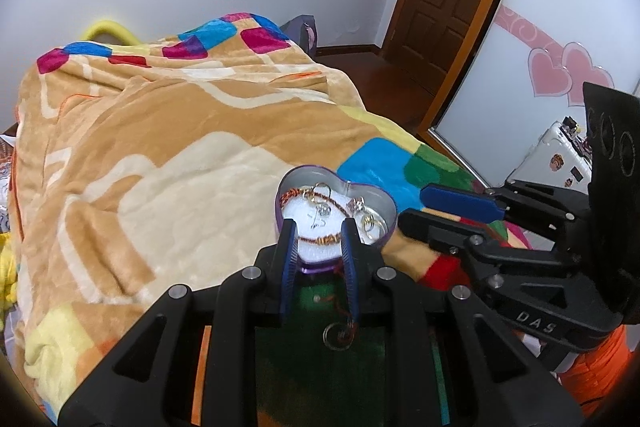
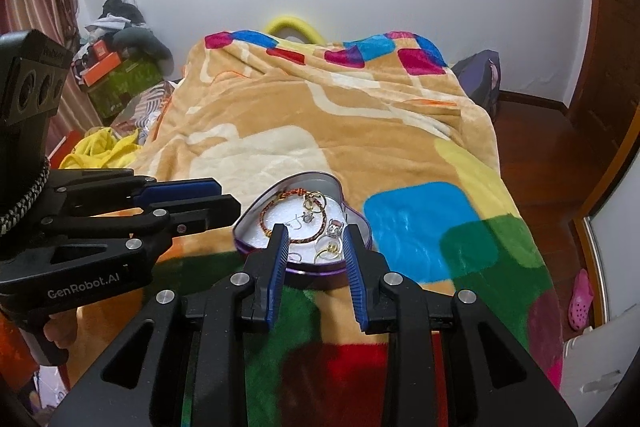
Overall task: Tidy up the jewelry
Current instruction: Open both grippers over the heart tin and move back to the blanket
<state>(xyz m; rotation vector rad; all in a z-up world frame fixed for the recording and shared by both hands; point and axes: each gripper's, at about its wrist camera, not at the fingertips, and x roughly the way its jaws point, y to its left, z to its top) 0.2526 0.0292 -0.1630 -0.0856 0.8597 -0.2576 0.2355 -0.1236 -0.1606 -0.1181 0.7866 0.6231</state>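
Tin: heart-shaped tin (image 2: 301,227) on bed blanket (image 2: 320,131), holding bracelet (image 2: 294,223) and rings
Left gripper (image 1: 318,239): fingers spread, thread pendant (image 1: 340,333) hangs off one
Right gripper (image 2: 314,247): fingers spread, empty

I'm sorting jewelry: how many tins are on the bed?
1. The heart-shaped tin sits open on the blanket, beside its green patch; blanket folds may hide others.

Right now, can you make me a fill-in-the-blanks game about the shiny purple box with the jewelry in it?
1. The purple metal tin is shaped like a ____.
2. The red-and-gold braided bracelet lies on a ____ foam pad inside the tin.
3. The right gripper holds nothing, and its jaws are ____.

Missing words: heart; white; open.
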